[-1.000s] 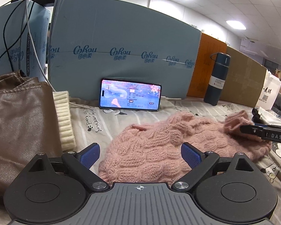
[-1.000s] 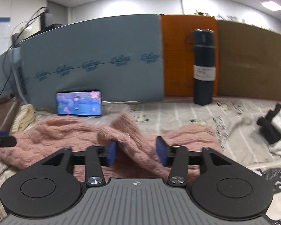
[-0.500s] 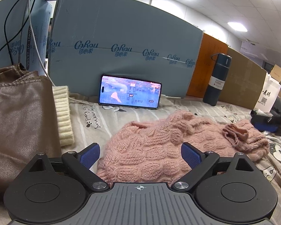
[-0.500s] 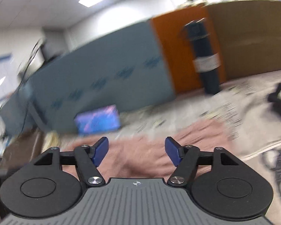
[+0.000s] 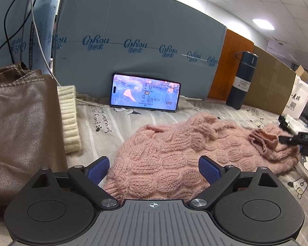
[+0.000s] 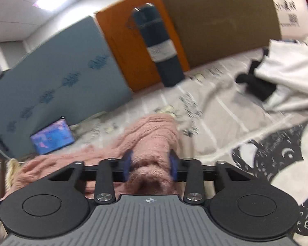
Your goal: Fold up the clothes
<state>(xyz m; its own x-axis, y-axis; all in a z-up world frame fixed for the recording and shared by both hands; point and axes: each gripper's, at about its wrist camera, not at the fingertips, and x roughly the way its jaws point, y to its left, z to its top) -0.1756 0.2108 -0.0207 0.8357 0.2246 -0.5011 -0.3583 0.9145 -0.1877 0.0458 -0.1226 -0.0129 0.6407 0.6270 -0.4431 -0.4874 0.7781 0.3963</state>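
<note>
Left wrist view: the left claw (image 5: 153,168) is spread wide, its two blue-padded fingers (image 5: 209,169) either side of the near edge of a pink knitted sweater (image 5: 174,153) and gripping nothing. The sweater lies in a loose heap on a grey printed sheet (image 5: 104,123). Behind the sweater a phone (image 5: 144,92) with a lit screen is propped on its long side against a large blue box (image 5: 137,41). Left of the sweater sit a cream ribbed knit (image 5: 69,121) and, beyond it, a brown leather garment (image 5: 20,123). Behind and to the right of the sweater a dark blue flask (image 5: 241,81) stands upright before orange and brown boards. At the sweater's far right end, the tip of the right claw (image 5: 285,139) meets a bunched fold of the knit.

Right wrist view: this picture is blurred and tilted. The right claw (image 6: 150,167) is closed down onto a thick roll of the pink sweater (image 6: 149,143), which fills the gap between its blue pads (image 6: 127,165). The rest of the sweater trails away to the left across the sheet (image 6: 215,112). Behind the sweater the flask (image 6: 158,47) appears leaning, with the phone (image 6: 52,137) to the sweater's left. To the sweater's right lie white cloth (image 6: 287,78) and something black (image 6: 254,84) beside it.
</note>
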